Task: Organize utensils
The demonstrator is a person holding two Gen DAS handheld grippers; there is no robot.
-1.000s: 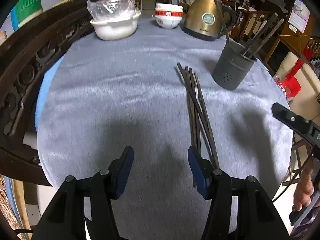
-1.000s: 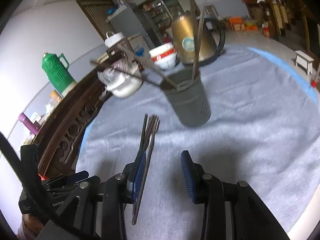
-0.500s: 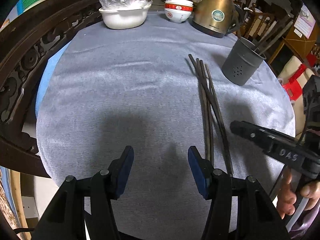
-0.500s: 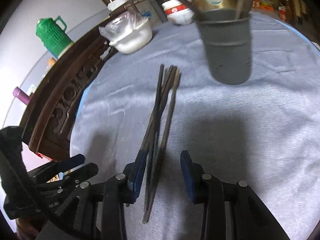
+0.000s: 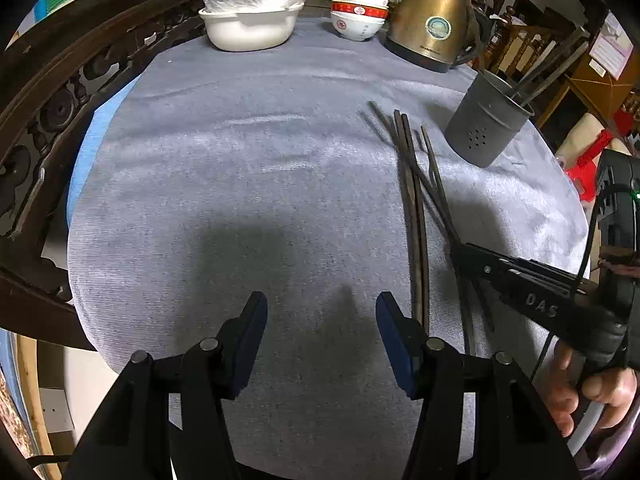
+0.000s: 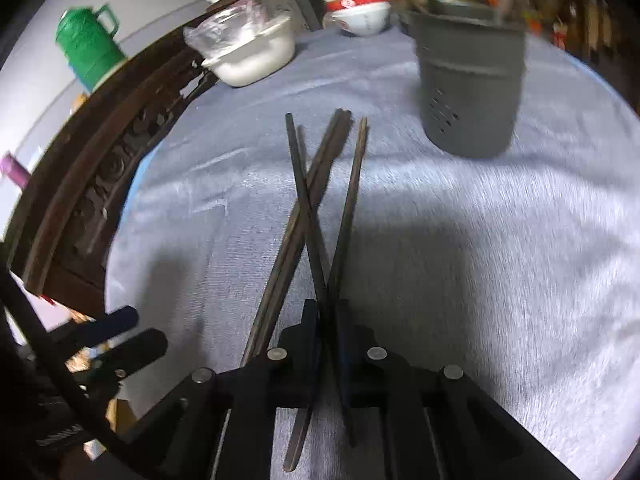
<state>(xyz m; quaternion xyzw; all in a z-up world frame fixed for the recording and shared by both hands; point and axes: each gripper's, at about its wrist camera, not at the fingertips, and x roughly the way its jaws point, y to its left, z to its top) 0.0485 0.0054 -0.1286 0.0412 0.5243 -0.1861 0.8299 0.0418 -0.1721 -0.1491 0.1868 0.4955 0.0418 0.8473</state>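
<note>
Two grippers over a round table w/ a grey cloth (image 5: 248,184). Far left, past the table's edge, a carved dark wooden chair back (image 5: 52,92); in the right wrist view a green thermos (image 6: 86,46) stands behind it. At the back edge, left to right: a white basin (image 5: 250,30) w/ a clear plastic bag on top, stacked red-and-white bowls (image 5: 358,18), a brass-coloured kettle (image 5: 430,26).

The left gripper (image 5: 322,338) hangs above bare cloth near the front edge, blue-padded jaws apart, nothing between them.

Just right of it lie the loose dark chopsticks (image 5: 416,216), long ends running away from the camera toward the holder. Four can be counted in the right wrist view (image 6: 304,200): two lie flat side by side on the cloth, two cross each other in an X.

The right gripper (image 6: 328,312) is closed tight on the crossed pair, pads pressing near their close ends; the sticks' tails pass back between its arms. In the left wrist view it comes in low from the right (image 5: 460,252), a person's hand (image 5: 592,392) on its handle.

Far right, near the chopsticks' far tips but apart from them, the grey perforated utensil holder (image 5: 486,124) stands upright w/ several chopsticks already inside, leaning out over its rim.
</note>
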